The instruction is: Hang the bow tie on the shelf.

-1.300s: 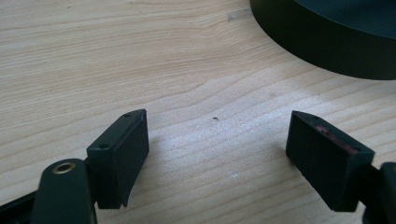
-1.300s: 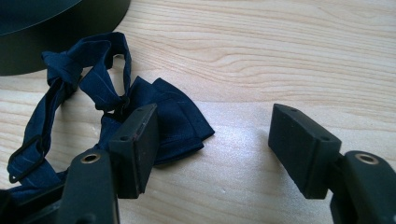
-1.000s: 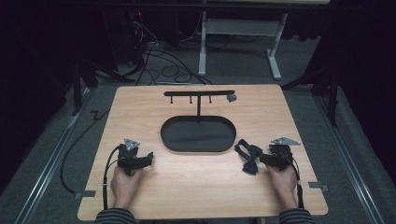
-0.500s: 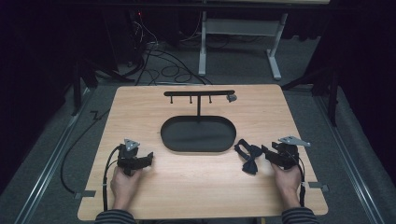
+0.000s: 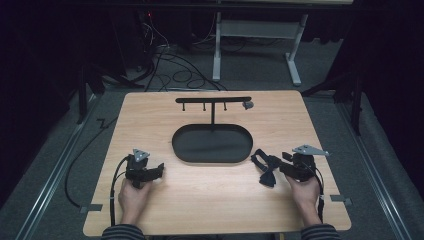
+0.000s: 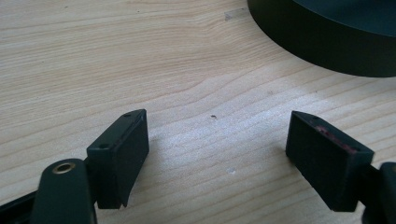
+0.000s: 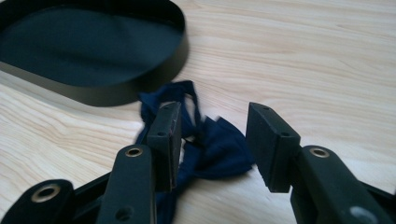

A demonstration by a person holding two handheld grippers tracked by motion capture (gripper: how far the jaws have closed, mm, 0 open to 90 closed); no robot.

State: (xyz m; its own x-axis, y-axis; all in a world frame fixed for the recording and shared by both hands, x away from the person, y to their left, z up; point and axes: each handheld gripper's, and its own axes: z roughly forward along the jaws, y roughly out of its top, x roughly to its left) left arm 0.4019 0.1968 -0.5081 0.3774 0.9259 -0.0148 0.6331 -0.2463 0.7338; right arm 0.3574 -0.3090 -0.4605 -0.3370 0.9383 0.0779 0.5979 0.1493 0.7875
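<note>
Bow tie (image 5: 265,167), dark navy: lay crumpled on the bench (image 5: 200,215), just off the right-hand end of the black oval tray (image 5: 212,160), strap looped toward the tray's wall. Sat between the jaws of the right tongs (image 5: 274,171), toward the bench's right side in the high view. Right tongs: half spread, jaws having just been closing around the fabric, not yet pinching it. Seen close in the right gripper view: one jaw hard against or just over the strap side of the bow tie (image 7: 212,149), the other standing a little clear of the bow's far wing; whether the nearer pad truly touched cloth, impossible to tell. Beyond, up and left in that view, the tray (image 7: 116,95): low wall, dark inside. Held by the right hand (image 5: 304,192), grey three-cornered plate on top, cable trailing back along the wrist. Left tongs (image 5: 159,170): spread wide, nothing between the jaws. Hovered or rested over bare wood in the left gripper view, with the tray (image 6: 327,51) ahead at upper right. Gripped by the left hand (image 5: 132,197), low over the bench, left of the tray and apart from it. Behind the tray: thin black post carrying a crossbar (image 5: 213,100), small pegs hanging beneath and a small grey piece at its right end.
</note>
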